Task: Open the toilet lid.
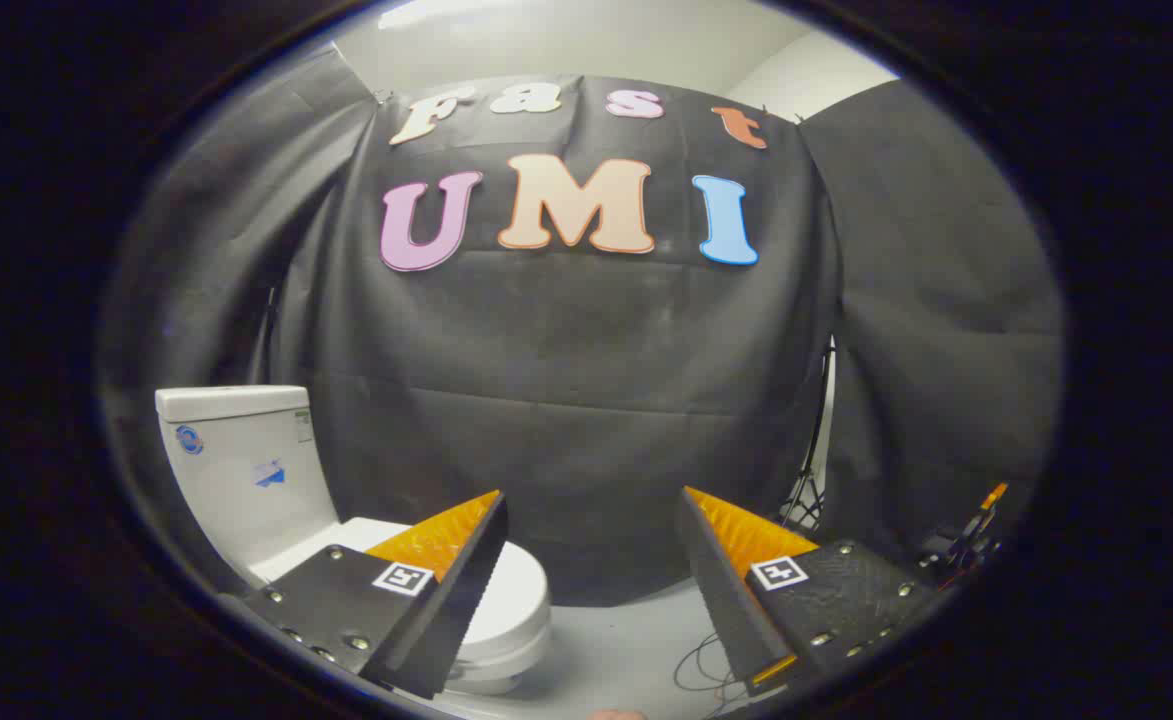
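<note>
Toilet lid (511,600), closed, flat on bowl: lies ahead-left of gripper (596,580), partly behind left finger (446,590), below tank (246,470). Fingers spread wide apart, nothing btwn them, no contact w/ lid. Lid's long axis runs from tank toward its front edge; reach calls for leftward, downward shift.

The toilet (266,480), beyond and behind one finger, looks like glossy white ceramic, smooth, with soft highlights on its tank; the closed lid (511,600) has the same smooth, shiny white finish. The gripper (591,585), fingers spread wide with nothing between them, has matt black plastic bodies with a fine pebbled texture, shiny metal screw heads, serrated black inner faces and ridged orange plastic backs. Beyond the fingers, the wall (586,400) is matt black cloth, creased. The floor (626,650) between the fingers looks smooth, pale, faintly sheened.
</note>
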The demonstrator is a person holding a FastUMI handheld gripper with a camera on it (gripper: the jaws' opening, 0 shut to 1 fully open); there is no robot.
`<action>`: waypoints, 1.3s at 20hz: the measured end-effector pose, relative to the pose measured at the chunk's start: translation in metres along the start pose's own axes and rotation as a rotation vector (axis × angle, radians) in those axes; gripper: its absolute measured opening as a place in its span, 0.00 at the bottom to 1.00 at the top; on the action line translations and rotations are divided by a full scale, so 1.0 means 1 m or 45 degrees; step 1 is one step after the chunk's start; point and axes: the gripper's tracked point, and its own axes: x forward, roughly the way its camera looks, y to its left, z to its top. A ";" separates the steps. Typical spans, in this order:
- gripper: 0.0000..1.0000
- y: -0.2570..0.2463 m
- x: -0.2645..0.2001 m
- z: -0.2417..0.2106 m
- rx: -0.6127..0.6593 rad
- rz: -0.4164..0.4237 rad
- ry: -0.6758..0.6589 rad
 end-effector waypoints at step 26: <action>0.99 0.053 -0.081 -0.049 0.098 0.012 0.021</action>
